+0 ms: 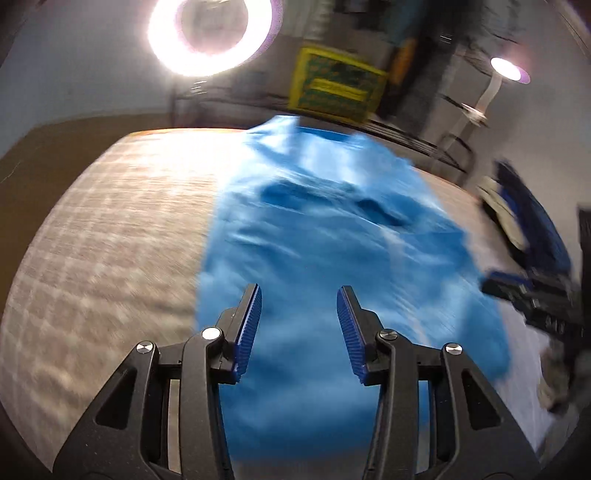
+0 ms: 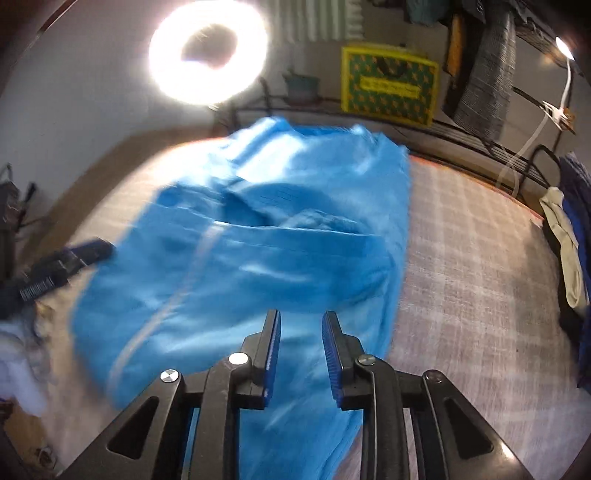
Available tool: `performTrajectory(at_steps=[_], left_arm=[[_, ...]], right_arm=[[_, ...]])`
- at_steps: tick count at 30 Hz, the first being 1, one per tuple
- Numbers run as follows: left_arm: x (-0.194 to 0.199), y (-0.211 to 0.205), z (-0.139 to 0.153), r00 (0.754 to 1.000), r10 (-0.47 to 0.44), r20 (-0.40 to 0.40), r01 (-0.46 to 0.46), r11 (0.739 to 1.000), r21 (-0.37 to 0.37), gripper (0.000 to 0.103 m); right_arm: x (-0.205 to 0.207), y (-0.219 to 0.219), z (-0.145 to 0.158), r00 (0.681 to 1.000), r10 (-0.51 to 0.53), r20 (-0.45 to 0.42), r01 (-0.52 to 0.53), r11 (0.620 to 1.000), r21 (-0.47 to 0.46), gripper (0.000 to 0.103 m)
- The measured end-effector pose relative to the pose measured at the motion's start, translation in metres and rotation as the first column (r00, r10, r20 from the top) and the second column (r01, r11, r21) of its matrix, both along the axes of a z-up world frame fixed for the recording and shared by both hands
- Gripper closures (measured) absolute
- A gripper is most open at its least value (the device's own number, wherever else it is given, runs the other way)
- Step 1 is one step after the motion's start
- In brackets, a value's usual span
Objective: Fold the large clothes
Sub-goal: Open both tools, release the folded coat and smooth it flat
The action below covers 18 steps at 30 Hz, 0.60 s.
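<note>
A large bright blue garment (image 1: pixel 332 221) (image 2: pixel 277 258) lies rumpled on the checked beige table cover (image 1: pixel 110 240) (image 2: pixel 480 277), with a pale stripe running down it. My left gripper (image 1: pixel 299 291) hovers over the garment's near part, open, with a wide gap between its blue pads and only cloth showing beneath. My right gripper (image 2: pixel 301 317) hovers over the near right part of the garment with a narrower gap, open, its pads not pressing on anything. Each gripper shows at the edge of the other's view, the right gripper (image 1: pixel 524 291) and the left gripper (image 2: pixel 74 254). Both views are motion-blurred.
A ring light (image 1: pixel 210 33) (image 2: pixel 207 55) glares beyond the far table edge. A yellow-and-green box (image 1: pixel 336 85) (image 2: pixel 388 85) sits on a metal rack behind. Dark blue and cream clothes (image 2: pixel 569 240) are piled at the right edge. Pale cloth (image 2: pixel 22 354) lies at the left.
</note>
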<state>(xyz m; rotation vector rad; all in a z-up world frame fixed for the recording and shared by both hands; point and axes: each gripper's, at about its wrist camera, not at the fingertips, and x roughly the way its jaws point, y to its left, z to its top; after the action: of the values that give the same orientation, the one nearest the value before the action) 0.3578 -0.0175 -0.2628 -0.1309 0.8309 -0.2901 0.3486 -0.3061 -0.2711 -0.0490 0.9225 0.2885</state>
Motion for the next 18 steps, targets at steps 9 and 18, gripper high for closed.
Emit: performTrajectory(at_steps=[9,18], left_arm=[[-0.024,-0.029,-0.032,0.986,-0.085,-0.147,0.1,0.99,0.101,0.058],[-0.047,0.005,-0.012,0.989,0.037,-0.143,-0.015,0.988,0.154,0.063]], right_arm=[[-0.063,0.03,-0.018,0.985,0.13,-0.11,-0.143,0.982,-0.119,0.078],[-0.079,0.006,-0.027,0.975,0.041,-0.216,-0.064,0.993,-0.097,0.077]])
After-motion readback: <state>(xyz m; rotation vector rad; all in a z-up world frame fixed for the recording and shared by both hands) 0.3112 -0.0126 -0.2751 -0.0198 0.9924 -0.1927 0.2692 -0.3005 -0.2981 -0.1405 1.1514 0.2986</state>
